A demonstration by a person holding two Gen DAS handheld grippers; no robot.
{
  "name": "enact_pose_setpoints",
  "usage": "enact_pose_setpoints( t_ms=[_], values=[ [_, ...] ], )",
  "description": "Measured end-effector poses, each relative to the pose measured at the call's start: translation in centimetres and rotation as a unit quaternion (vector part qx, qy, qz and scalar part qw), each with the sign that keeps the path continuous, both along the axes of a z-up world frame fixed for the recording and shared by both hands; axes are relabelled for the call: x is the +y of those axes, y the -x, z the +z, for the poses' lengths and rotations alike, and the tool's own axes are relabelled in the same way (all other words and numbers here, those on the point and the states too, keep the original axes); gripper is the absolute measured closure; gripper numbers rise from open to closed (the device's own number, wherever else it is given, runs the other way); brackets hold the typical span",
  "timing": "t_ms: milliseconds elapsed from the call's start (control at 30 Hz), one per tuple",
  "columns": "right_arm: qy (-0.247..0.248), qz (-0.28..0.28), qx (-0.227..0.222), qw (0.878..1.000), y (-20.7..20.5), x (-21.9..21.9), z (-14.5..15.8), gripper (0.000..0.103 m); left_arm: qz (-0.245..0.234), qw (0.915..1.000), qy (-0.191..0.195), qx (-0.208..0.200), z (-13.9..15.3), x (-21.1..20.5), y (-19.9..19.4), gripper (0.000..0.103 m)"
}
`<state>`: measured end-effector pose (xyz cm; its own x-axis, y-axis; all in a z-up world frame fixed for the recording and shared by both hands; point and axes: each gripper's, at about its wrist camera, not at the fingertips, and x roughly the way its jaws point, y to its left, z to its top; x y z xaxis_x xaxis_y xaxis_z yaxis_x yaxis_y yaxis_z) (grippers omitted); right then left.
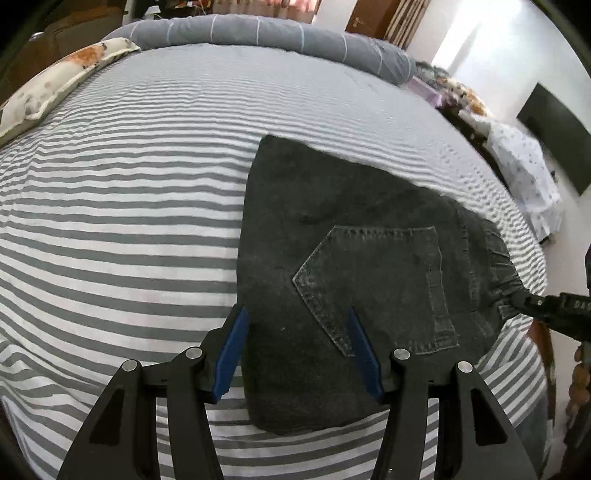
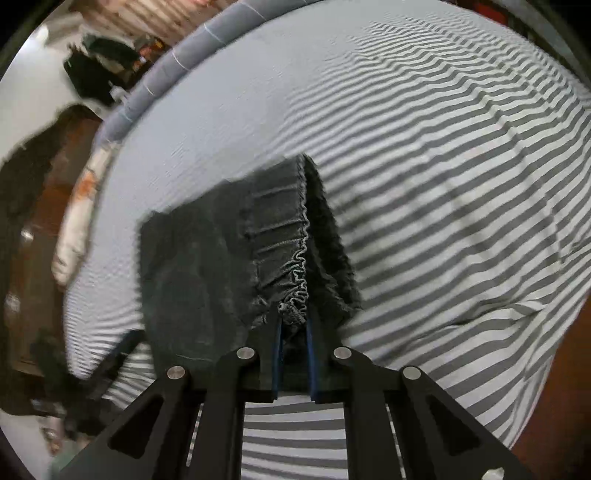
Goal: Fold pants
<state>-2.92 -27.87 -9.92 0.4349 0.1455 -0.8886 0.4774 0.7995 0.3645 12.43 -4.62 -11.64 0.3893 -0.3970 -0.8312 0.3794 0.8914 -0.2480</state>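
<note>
Dark grey denim pants [image 1: 351, 236] lie folded on the striped bed, back pocket [image 1: 384, 288] facing up. My left gripper [image 1: 299, 314] is open above the pants' near left edge, holding nothing. My right gripper [image 2: 294, 325] is shut on the pants' gathered elastic waistband [image 2: 301, 273] and lifts that end slightly. The pants show in the right wrist view [image 2: 199, 258] spreading to the left. The right gripper also shows in the left wrist view [image 1: 543, 306] at the pants' right end.
The bed has a grey and white striped sheet [image 1: 129, 221]. A rolled grey duvet [image 1: 258, 33] lies along the far edge. A floral pillow [image 1: 55, 85] sits at the far left. Beyond the right edge are clothes [image 1: 524, 173] and a wall.
</note>
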Motion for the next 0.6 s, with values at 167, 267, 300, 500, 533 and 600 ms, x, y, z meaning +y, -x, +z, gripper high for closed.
enact_pose_setpoints(
  t_ms=[167,267,300,500,533,600],
  values=[
    [0.046,0.014,0.037,0.998,-0.9,0.5,-2.0,0.094,-0.025,0.9982,-0.054,0.008,-1.3,-1.1,0.3,0.047],
    [0.058,0.020,0.049,0.997,-1.7,0.9,-2.8,0.093,-0.027,0.9954,-0.089,0.020,-2.5,-1.9,0.0,0.047],
    [0.058,0.021,0.051,0.997,-1.8,0.9,-3.0,0.093,-0.028,0.9949,-0.094,0.020,-2.7,-2.0,-0.1,0.047],
    [0.039,0.014,0.047,0.998,-1.9,0.7,-2.9,0.085,-0.024,0.9942,-0.104,0.016,-2.8,-2.2,0.0,0.043],
    [0.039,0.012,0.048,0.998,-1.8,0.6,-2.7,0.081,-0.023,0.9942,-0.104,0.015,-2.7,-2.2,0.1,0.043],
    [0.034,0.011,0.043,0.998,-1.7,0.2,-2.5,0.080,-0.023,0.9939,-0.107,0.011,-2.6,-2.3,0.3,0.043]
  ],
)
